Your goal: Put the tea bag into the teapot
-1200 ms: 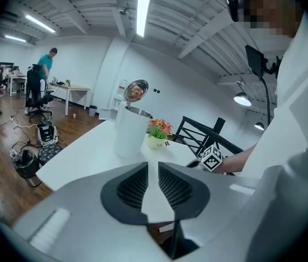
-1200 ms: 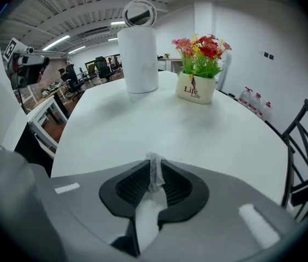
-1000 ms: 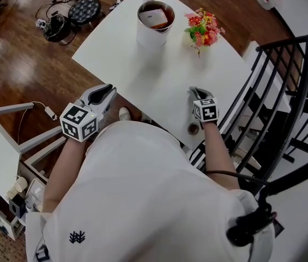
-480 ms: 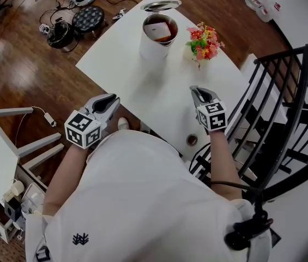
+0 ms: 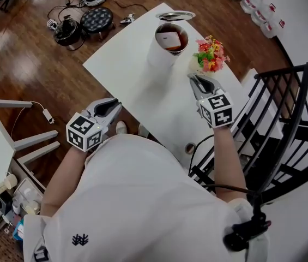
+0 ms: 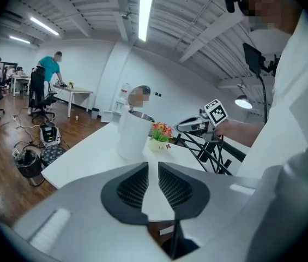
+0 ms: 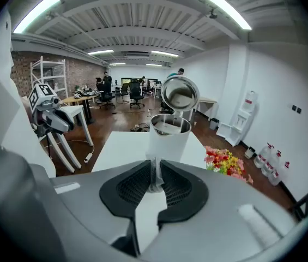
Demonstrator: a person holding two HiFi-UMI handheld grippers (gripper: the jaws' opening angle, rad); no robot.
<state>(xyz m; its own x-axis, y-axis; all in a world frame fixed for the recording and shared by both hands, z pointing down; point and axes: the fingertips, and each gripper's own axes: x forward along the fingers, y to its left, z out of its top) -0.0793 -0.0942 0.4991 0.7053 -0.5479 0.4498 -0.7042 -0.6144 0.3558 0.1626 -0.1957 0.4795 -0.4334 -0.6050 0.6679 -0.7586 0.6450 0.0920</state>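
- So, the right gripper (image 5: 196, 81) is clamped shut, with a thin pale strip pinched between its pads. That strip looks like the tea bag (image 7: 154, 176), seen edge-on with its long axis running up and down between the jaws.
- The teapot (image 5: 163, 52) stands upright on the white table (image 5: 137, 75) with its mouth open. Its lid (image 5: 175, 16) is lying on the table at the pot's 12 o'clock.
- Key relation: in the head view the pot sits at roughly 11 o'clock from the right gripper's tips, near but not under them. In the right gripper view it's dead ahead at 12 o'clock, just past the jaw tips.
- The flowers (image 5: 211, 56) are right beside the right gripper at about 1 o'clock, so drifting that way could clip them.
- The left gripper (image 5: 113, 106) hangs off the table edge at around 7 o'clock, jaws pretty much together with nothing in them. It's well apart from the pot, so the right hand is clearly the nearer one.
- A pale square patch shows inside the pot, but it's not clear what that is.
- Best guess: the bag needs carrying forward and over the rim before it's let go.
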